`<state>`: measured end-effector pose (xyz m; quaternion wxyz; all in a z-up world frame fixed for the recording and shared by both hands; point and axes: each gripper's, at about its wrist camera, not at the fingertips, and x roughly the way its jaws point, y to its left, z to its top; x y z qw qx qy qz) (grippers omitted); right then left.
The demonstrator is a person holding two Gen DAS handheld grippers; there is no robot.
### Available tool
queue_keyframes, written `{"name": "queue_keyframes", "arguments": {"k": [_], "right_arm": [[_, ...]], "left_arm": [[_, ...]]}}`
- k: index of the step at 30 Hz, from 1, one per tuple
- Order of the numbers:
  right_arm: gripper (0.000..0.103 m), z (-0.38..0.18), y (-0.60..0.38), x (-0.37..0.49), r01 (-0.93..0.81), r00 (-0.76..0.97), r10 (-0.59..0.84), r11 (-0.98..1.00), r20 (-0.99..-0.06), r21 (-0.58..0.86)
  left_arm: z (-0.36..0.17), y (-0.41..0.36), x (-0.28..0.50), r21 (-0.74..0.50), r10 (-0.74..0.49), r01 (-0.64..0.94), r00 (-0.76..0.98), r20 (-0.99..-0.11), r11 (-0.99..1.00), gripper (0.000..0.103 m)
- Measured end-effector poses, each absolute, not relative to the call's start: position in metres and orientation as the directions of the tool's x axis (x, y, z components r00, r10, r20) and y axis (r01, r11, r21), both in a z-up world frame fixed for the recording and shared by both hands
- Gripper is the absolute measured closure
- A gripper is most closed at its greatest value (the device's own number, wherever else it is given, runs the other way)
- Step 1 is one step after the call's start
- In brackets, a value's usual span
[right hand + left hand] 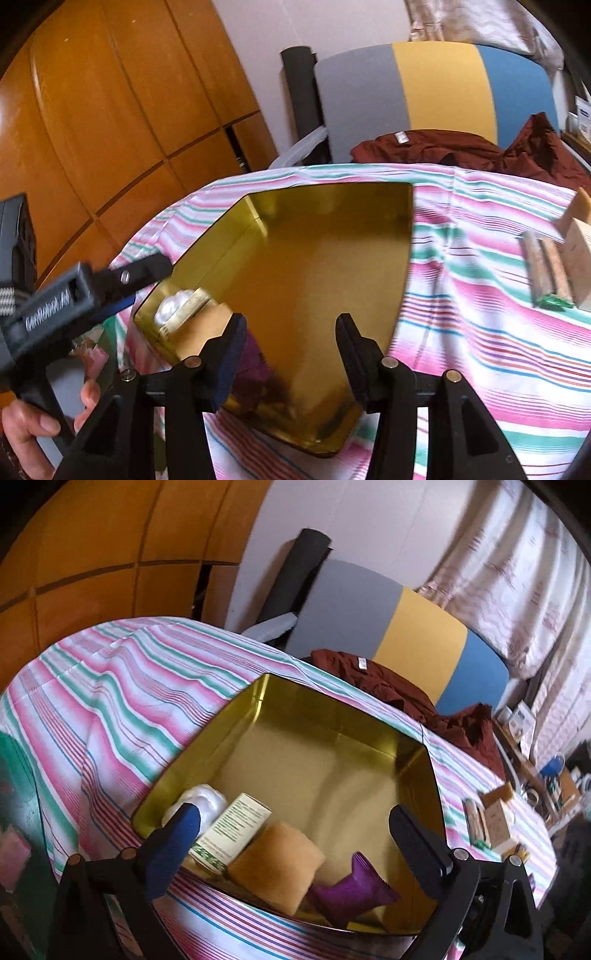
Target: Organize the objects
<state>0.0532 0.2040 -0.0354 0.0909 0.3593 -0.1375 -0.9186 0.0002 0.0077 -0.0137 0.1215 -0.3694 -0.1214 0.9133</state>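
Left gripper [291, 834]: jaws spread wide, nothing between pads, tilted down over near edge of gold tin [343, 716]. Right gripper [291, 354]: jaws part open, empty, angled down over same tin. Tin open, shiny, on striped cloth [110, 701]. In tin's near corner: tan pad [277, 864], purple pouch [351, 890], printed carton [232, 827], white wad [203, 801]. Hand [33, 428] grips left tool's handle. Small boxes [495, 823] near cloth's right edge. Maroon garment [399, 686] behind far edge.
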Motion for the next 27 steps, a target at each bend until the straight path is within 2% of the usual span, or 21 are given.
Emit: {"name": "queue_keyframes", "arguments": {"k": [12,23,26,27], "right_arm": [[0.052,-0.044,0.276,0.069,-0.112,-0.734,-0.125,-0.947,-0.667,0.300],[0.052,-0.066,0.371,0.114,-0.368,-0.683,0.102,-0.904,-0.724,0.220],[0.043,-0.061,0.400,0.131,-0.467,-0.675,0.254,-0.874,-0.693,0.135],[0.038,-0.057,0.409,0.134,-0.494,-0.675,0.291,-0.860,-0.678,0.123]], "left_arm": [[-0.018,0.064,0.024,-0.237,0.397,-0.325,-0.633,-0.665,-0.915,0.000],[-0.023,0.111,0.055,-0.224,0.484,-0.479,-0.533,-0.694,-0.849,0.000],[-0.023,0.119,0.060,-0.221,0.492,-0.500,-0.513,-0.703,-0.837,0.000],[-0.022,0.121,0.061,-0.218,0.493,-0.505,-0.511,-0.704,-0.835,0.000]]}}
